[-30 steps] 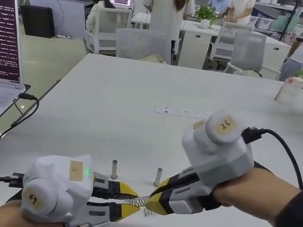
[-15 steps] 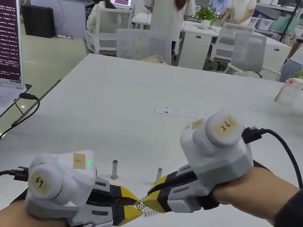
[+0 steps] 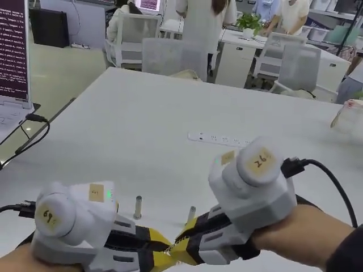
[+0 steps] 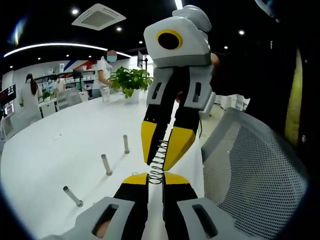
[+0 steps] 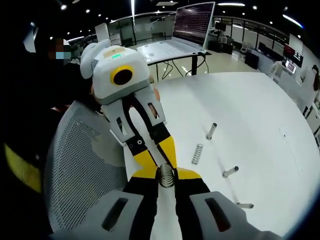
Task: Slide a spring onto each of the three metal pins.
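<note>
Table [image 3: 159,119]: white, broad; the work sits near its front edge.
Left gripper [image 4: 155,178]: clenched on one end of the spring [image 4: 159,157].
Right gripper [image 5: 166,175]: clenched on the other end, tip to tip with the left.
Pins [image 4: 106,164], three: upright in a row on the table, all bare, apart from the held spring.
Spring: spans the two grippers, above the table, on no pin.
Loose spring [image 5: 198,153]: lies flat among the pins.
Risks: pulling with both ends pinched could stretch or kink the coil. An uneven release could flick it off the edge. A squashed end might refuse a pin.
</note>
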`<state>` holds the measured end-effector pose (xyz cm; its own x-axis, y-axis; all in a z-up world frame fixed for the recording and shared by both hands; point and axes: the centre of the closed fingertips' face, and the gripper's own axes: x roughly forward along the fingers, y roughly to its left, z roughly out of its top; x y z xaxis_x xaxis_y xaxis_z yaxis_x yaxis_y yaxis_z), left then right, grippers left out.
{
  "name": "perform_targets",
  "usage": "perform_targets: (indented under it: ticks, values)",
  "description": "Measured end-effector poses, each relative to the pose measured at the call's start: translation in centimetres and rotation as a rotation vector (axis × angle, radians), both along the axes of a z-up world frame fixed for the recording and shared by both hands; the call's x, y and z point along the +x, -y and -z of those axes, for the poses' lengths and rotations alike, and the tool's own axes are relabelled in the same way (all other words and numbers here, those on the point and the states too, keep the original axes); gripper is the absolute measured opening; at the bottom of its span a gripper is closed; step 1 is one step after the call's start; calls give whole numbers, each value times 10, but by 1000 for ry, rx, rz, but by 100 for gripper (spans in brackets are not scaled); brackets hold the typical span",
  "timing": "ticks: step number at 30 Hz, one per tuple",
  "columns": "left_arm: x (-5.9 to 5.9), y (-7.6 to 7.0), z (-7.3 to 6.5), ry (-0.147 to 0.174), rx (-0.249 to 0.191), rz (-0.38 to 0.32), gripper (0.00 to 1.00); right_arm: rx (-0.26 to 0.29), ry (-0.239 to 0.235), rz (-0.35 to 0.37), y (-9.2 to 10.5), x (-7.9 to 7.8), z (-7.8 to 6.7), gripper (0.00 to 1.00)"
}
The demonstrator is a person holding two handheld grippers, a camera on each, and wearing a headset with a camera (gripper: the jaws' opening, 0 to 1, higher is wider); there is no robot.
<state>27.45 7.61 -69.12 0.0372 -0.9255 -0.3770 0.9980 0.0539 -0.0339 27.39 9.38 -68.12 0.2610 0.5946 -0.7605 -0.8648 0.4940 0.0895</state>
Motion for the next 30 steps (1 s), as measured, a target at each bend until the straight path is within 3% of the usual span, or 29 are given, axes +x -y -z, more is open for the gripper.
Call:
perform_targets:
  ticks: [2, 16, 30]
  values:
    - [0, 0, -1, -24, -13, -4, 2, 1, -3, -1, 0, 0, 0, 10]
    - [-5, 2, 2, -41, 10, 15, 2, -29, -37, -26, 0, -5, 3, 9]
    - [-5, 4, -1, 13, -12, 26, 4, -56, -57, -33, 2, -6, 1, 8]
